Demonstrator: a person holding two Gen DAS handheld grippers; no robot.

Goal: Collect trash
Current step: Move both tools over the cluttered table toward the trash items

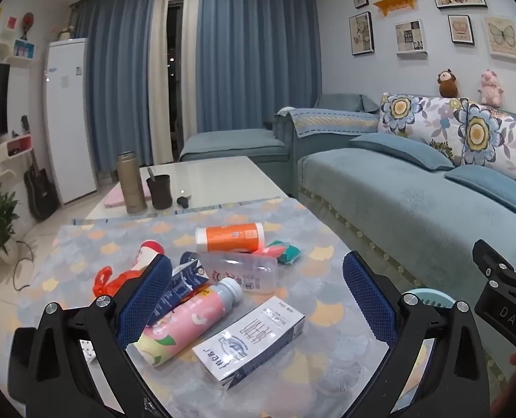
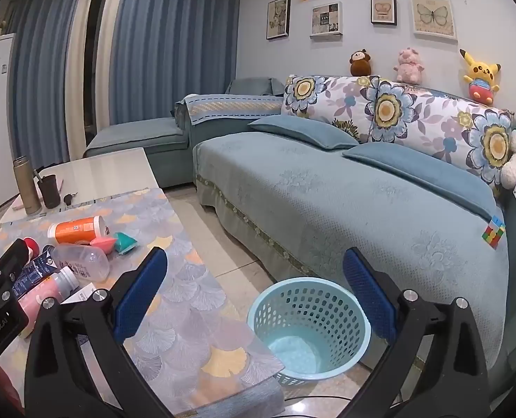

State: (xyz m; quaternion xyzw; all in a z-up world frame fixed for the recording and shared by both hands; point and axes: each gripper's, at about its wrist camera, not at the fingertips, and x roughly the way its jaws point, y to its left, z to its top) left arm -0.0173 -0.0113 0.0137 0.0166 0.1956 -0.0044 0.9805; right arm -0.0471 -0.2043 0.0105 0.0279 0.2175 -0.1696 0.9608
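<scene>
Our left gripper [image 1: 256, 291] hangs with its jaws spread wide and nothing between the blue pads, above the near part of the cloth-covered table [image 1: 331, 355]. Under it lies the trash: a white milk carton [image 1: 249, 339] toward the near edge, a pink bottle [image 1: 188, 320] just beside it and partly behind our left pad, a clear plastic bottle [image 1: 242, 271] further in, a crushed blue carton [image 1: 184, 282], and something red [image 1: 143, 261] toward the left edge. An orange-labelled can [image 1: 230, 237] and a pink and teal wrapper [image 1: 282, 250] lie toward the middle of the cloth. The right-hand strip of the cloth beside the pile shows bare pattern. Our right gripper [image 2: 256, 291] is likewise wide apart and holds nothing, out past the table's right edge over the floor. Between its pads we see the light blue basket [image 2: 359, 324] standing on the tiles, close to the table's near right corner, with a strip of floor [image 2: 223, 240] running between table and sofa [image 2: 327, 191]. At the far end, on the bare white tabletop beyond the cloth, stand a flask [image 1: 130, 183] and a dark cup [image 1: 159, 191].
</scene>
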